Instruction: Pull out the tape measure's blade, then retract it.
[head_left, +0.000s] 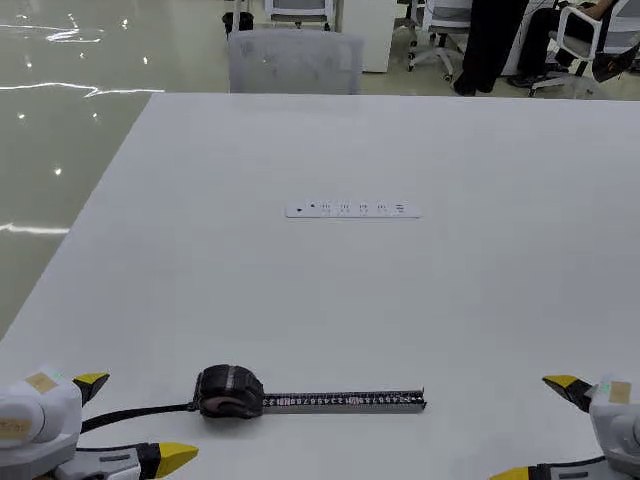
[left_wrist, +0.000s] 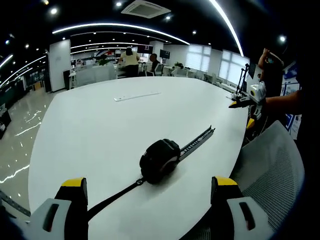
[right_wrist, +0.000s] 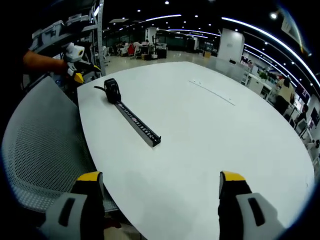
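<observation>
The left gripper sits low over the near edge of the broad white table. Its 2 yellow-tipped jaws are spread wide and grip nothing. Just ahead of it, slightly toward the right gripper, lies the black round-cased tape measure, resting on the tabletop and clear of both jaws. In the left gripper view the case sits straight in front of the gap between the jaws.

A thin black wrist strap trails from the case back toward the left gripper. It runs along the table and into the space between the jaws, closer to one of them. Whether it touches that jaw cannot be told.

The numbered metal blade is drawn out of the case and lies along the table. It points away from the left gripper and toward the right one, and its end stops well short of the right gripper's jaws.

The right gripper also hangs at the near edge, jaws wide apart and empty. Seen along its jaws, the blade's tip is the nearest part of the tape, with the case farther off beside the left gripper.

Well beyond both grippers, a flat white socket strip is set into the table. A grey mesh chair stands at the far edge.
</observation>
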